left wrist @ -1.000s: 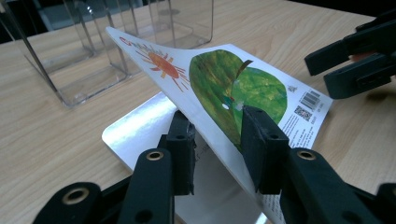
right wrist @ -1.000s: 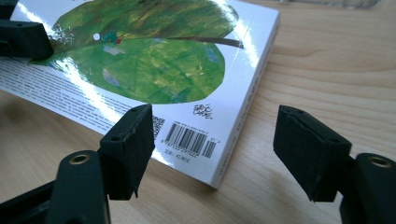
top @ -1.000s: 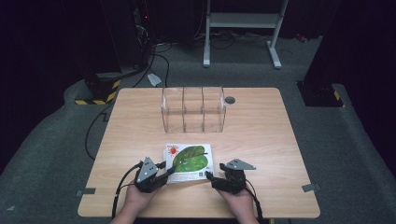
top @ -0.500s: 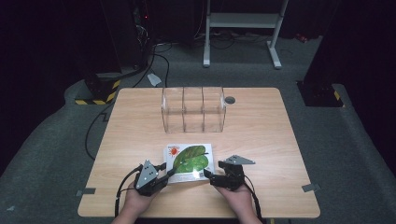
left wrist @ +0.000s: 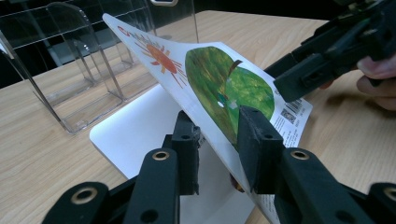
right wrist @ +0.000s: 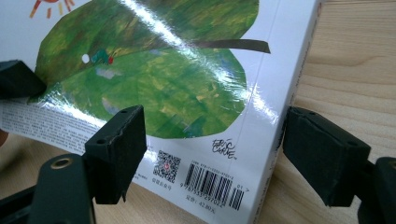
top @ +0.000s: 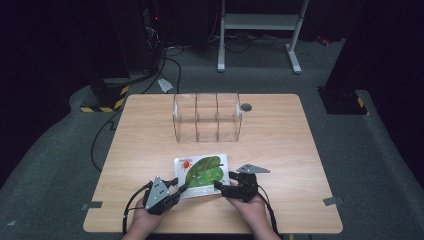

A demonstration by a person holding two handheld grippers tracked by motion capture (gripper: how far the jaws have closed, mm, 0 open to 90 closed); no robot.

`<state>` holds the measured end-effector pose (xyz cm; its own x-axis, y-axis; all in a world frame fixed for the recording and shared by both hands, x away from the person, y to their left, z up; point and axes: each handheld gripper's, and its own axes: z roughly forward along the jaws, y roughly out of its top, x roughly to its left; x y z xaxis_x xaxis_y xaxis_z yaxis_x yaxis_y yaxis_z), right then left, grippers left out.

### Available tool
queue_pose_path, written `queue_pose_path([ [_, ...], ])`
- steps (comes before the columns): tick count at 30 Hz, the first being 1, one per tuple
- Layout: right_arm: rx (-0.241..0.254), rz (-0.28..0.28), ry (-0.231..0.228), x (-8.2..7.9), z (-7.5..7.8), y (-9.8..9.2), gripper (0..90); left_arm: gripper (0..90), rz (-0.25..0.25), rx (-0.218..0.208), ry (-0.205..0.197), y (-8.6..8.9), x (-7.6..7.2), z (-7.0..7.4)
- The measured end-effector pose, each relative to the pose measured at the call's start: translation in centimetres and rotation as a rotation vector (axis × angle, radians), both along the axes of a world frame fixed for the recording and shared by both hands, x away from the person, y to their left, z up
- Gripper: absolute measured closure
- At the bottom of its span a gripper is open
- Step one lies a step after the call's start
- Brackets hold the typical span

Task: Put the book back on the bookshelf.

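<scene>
Book [top: 201, 170], lying near the front of the surface [top: 300, 150], is judged light, glossy and slippery, its lifted cover [left wrist: 201, 79] being pinched at the edge by the left gripper [left wrist: 219, 140], while the right gripper [right wrist: 210, 144] is spread unclenched across the spine corner.

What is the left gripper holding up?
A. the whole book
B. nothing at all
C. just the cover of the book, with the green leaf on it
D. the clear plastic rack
C: in the left gripper view the left gripper pinches only the book's cover, tilted up off the white page that lies flat underneath.
</scene>
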<state>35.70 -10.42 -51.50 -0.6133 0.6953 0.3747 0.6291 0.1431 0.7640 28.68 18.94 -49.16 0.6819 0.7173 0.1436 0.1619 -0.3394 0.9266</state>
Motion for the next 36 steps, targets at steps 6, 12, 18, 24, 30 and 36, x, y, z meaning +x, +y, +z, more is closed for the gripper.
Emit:
queue_pose_path([
  [6, -0.014, 0.004, 0.004, 0.5, -0.2, 0.2, 21.0, 69.6, -0.01, 0.009, -0.001, 0.1, -0.1, -0.1],
  [12, -0.027, 0.03, 0.016, 1.0, -0.7, 0.8, 22.3, 69.9, 0.0, 0.011, 0.012, 0.1, 0.0, -0.4],
  [18, -0.039, 0.013, -0.003, 0.8, -0.5, 0.8, 27.0, 69.9, 0.016, -0.001, 0.043, 0.2, 0.0, -0.5],
  [24, -0.031, -0.006, -0.04, 0.3, -0.3, 0.5, 32.8, 70.1, 0.025, -0.018, 0.051, 0.4, 0.2, -0.5],
  [30, -0.036, -0.021, -0.069, -0.1, -0.1, 0.3, 35.1, 70.3, 0.035, -0.022, 0.051, 0.4, 0.4, -0.4],
  [36, -0.036, -0.027, -0.097, -0.6, 0.2, 0.0, 36.7, 70.8, 0.043, -0.028, 0.056, 0.4, 0.3, -0.3],
])
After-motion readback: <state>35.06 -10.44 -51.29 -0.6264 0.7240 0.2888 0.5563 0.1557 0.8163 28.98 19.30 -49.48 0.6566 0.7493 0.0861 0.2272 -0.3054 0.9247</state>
